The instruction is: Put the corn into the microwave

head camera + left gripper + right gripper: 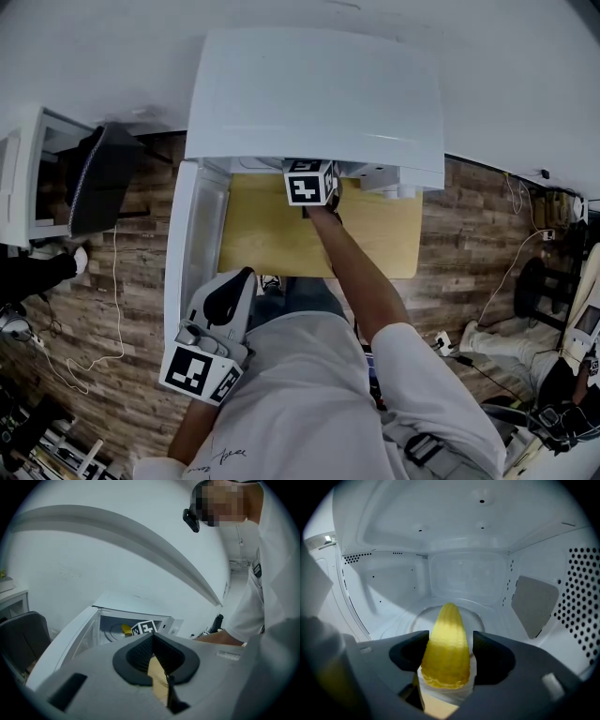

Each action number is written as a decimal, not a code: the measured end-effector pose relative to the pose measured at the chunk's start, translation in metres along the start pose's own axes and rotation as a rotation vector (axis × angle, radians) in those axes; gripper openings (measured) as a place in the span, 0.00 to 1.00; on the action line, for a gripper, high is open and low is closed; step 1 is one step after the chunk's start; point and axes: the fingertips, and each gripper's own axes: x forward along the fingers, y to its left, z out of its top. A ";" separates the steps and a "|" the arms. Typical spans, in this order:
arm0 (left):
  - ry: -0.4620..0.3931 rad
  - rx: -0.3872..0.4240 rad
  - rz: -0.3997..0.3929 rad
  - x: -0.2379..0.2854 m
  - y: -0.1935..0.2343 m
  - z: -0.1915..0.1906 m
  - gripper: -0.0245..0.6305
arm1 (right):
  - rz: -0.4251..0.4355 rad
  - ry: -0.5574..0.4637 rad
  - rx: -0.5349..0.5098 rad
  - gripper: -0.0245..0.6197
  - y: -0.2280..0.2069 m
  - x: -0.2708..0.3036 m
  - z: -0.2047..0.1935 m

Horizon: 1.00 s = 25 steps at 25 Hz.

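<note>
**A:** What is the right gripper (450, 637) doing?

**B:** Its dark jaws are spread wide inside the microwave (319, 94). The corn (445, 658) sits between them, tip pointing toward the back wall. The pads look to stand just off its sides and not to pinch it, so I read it as let go.

**A:** So the job is nearly done?

**B:** I judge so. The cob is in the cavity, over the glass turntable (417, 618), though I cannot tell whether its full length rests on the glass. What is left is to draw the gripper out. The door (183, 253) stands out to the left, should it need closing.

**A:** And the other one?

**B:** The left gripper (152, 639) hangs back in front of the door. Its ribbed black pads meet at the tip with nothing between them.

**A:** What about surfaces?

**B:** The corn is a tapered cone of bumpy yellow kernels with a pale butt end, and looks likely to roll. The cavity is smooth, glossy white, with a perforated wall (581, 597) and a flat grey panel (534, 604) on the right. The oven sits on a pale wooden table (272, 234), above a rough plank floor (478, 234).
</note>
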 end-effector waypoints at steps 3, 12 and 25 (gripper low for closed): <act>0.001 0.003 -0.006 0.000 -0.002 -0.001 0.02 | 0.005 -0.010 0.003 0.48 0.000 -0.003 0.001; -0.004 0.014 -0.017 -0.006 -0.007 -0.002 0.02 | 0.019 -0.030 0.020 0.48 0.005 -0.012 0.004; -0.016 0.022 -0.024 -0.016 -0.012 -0.004 0.02 | 0.004 -0.039 0.034 0.47 0.003 -0.025 0.003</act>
